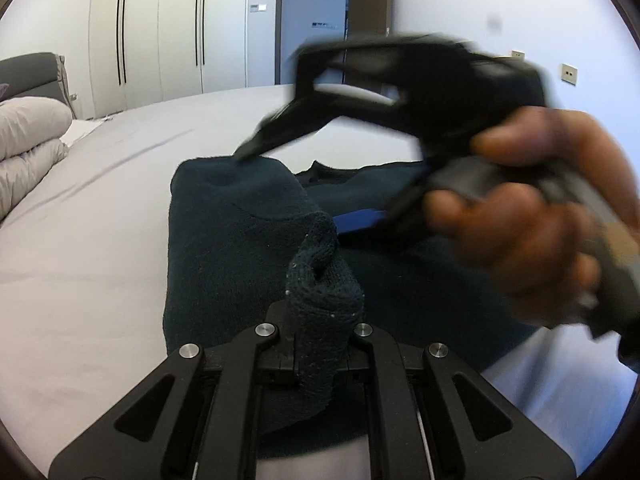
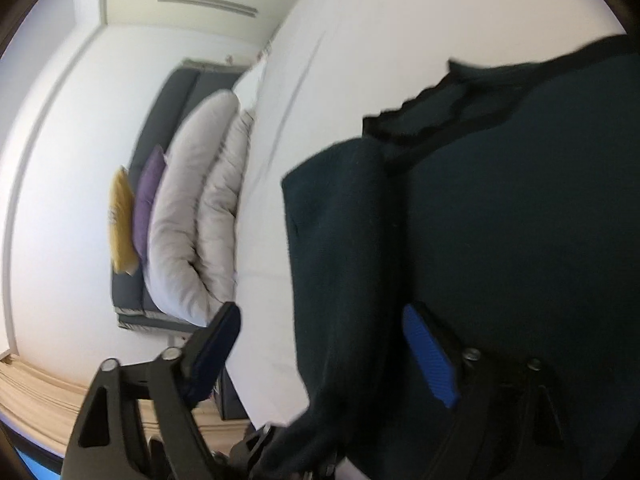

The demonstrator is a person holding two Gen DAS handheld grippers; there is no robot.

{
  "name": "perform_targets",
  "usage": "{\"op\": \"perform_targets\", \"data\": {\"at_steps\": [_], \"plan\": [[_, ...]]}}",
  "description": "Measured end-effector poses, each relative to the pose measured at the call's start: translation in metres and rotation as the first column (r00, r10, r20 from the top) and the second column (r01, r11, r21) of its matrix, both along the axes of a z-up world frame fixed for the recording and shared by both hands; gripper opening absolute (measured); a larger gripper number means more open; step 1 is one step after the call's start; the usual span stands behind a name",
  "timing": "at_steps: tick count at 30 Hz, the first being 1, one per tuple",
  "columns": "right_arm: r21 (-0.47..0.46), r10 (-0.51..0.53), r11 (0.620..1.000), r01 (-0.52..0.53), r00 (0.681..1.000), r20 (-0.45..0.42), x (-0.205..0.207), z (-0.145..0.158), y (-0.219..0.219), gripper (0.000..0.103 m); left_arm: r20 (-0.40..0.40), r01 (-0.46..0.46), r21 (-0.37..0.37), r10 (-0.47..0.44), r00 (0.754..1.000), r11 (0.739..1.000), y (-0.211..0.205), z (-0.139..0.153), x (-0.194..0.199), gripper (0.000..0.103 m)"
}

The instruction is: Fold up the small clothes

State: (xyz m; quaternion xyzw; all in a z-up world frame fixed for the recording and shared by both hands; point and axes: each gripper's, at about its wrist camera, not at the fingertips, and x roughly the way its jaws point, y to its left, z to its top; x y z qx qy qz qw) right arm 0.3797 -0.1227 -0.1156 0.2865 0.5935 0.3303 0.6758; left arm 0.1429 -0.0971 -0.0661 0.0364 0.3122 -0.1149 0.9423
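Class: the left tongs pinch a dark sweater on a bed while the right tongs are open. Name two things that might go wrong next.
1. The left tongs grip only a twisted bunch of the dark sweater; pulling may drag or undo the fold.
2. The open right tongs straddle the sweater's edge, so they may snag an extra layer.

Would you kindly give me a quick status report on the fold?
Left gripper shut on dark sweater cuff. Right gripper open, pads clear of fabric. Sweater part folded on bed. Nothing obstructing.

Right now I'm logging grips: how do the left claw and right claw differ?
The left claw is shut on a bunched cuff of the dark sweater; the right claw stands open, gripping nothing. The left looks sharp, the right motion-blurred. Both hover over the same sweater on the bed.
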Motion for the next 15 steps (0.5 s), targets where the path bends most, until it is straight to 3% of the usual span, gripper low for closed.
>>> {"op": "perform_targets", "data": {"at_steps": [3,5,6,15], "plan": [[-0.043,0.018,0.999,-0.019,1.000,-0.010,0.010,-0.009,0.013,0.049,-0.008,0.002,-0.006,-0.002,1.000,1.000,0.006,-0.003,-0.001,0.007],[-0.067,0.014,0.998,-0.013,1.000,0.012,0.009,-0.010,0.017,0.021,-0.014,0.000,-0.011,-0.001,1.000,1.000,0.011,-0.004,-0.003,0.007],[-0.080,0.011,0.997,-0.009,1.000,0.024,0.008,-0.011,0.016,0.017,-0.015,0.003,-0.010,-0.003,1.000,1.000,0.005,-0.005,0.009,0.007],[-0.185,-0.019,0.981,0.051,0.985,0.169,0.003,0.011,-0.009,0.012,-0.027,0.072,0.023,-0.072,0.997,0.997,-0.032,0.006,0.011,0.007]]}}
